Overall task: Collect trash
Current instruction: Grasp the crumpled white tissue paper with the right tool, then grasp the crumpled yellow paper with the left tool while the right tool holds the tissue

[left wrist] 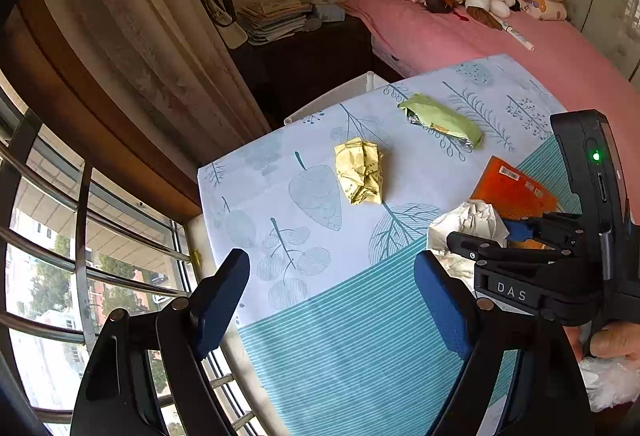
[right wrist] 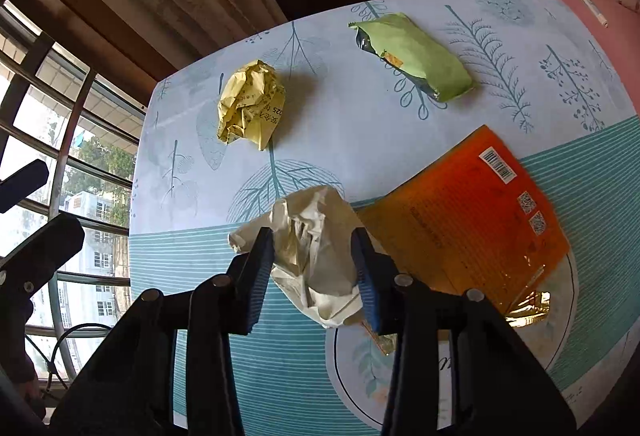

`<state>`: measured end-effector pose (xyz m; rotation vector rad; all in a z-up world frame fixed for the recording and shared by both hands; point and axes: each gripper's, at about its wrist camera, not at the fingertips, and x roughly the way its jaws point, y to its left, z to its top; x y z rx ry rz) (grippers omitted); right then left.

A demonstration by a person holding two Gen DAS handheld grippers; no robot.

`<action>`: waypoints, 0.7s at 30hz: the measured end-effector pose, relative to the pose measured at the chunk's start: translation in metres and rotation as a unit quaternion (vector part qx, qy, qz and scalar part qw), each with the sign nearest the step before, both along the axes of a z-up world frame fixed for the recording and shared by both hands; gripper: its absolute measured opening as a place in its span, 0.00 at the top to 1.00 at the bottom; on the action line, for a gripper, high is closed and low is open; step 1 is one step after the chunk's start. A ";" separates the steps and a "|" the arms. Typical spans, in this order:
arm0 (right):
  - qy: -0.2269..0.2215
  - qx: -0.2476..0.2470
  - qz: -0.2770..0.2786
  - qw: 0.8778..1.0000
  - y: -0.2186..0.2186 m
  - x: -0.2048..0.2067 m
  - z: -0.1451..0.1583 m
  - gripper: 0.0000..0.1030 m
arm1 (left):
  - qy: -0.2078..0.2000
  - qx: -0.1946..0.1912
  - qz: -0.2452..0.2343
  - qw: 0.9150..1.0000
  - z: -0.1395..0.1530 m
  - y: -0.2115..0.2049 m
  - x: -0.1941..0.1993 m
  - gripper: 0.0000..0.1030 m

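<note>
Right gripper fingers clenched on crumpled white paper, long axis toward camera; left gripper fingers spread, empty

"DAS" on right tool

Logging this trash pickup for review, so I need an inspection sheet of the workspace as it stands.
Surface: table under a leaf-print blue and white cloth.
Job's things: crumpled white paper, crumpled yellow paper ball, green foil-lined wrapper, flat orange packet.
Clutter: nothing seen beyond the trash.
Grippers: right gripper closed on the white paper; left gripper open, empty, above the table's near edge.
Cables: nothing seen on the table.
Surroundings: pink-covered bed, barred window, curtain.
</note>
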<state>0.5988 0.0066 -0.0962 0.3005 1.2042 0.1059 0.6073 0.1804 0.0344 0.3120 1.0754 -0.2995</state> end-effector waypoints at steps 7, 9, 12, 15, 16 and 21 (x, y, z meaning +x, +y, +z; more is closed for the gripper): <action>-0.021 0.013 0.009 1.000 0.010 0.007 -0.002 0.94 | 0.025 -0.018 0.014 0.999 -0.048 -0.001 0.051 0.18; -0.029 0.013 0.011 0.999 0.010 0.010 -0.001 0.94 | 0.029 -0.026 0.019 0.999 -0.057 -0.006 0.061 0.19; -0.043 0.015 -0.002 0.999 0.001 0.016 0.003 0.94 | 0.031 -0.032 0.027 0.999 -0.068 -0.016 0.077 0.19; -0.054 0.030 -0.025 0.998 -0.012 0.018 0.006 0.94 | 0.033 -0.034 0.039 0.998 -0.081 -0.026 0.094 0.20; -0.057 0.034 -0.033 0.997 -0.016 0.018 0.006 0.94 | 0.035 -0.036 0.045 0.998 -0.086 -0.030 0.100 0.20; -0.075 0.048 -0.059 0.994 -0.030 0.013 0.009 0.94 | 0.045 -0.041 0.060 0.996 -0.110 -0.045 0.122 0.22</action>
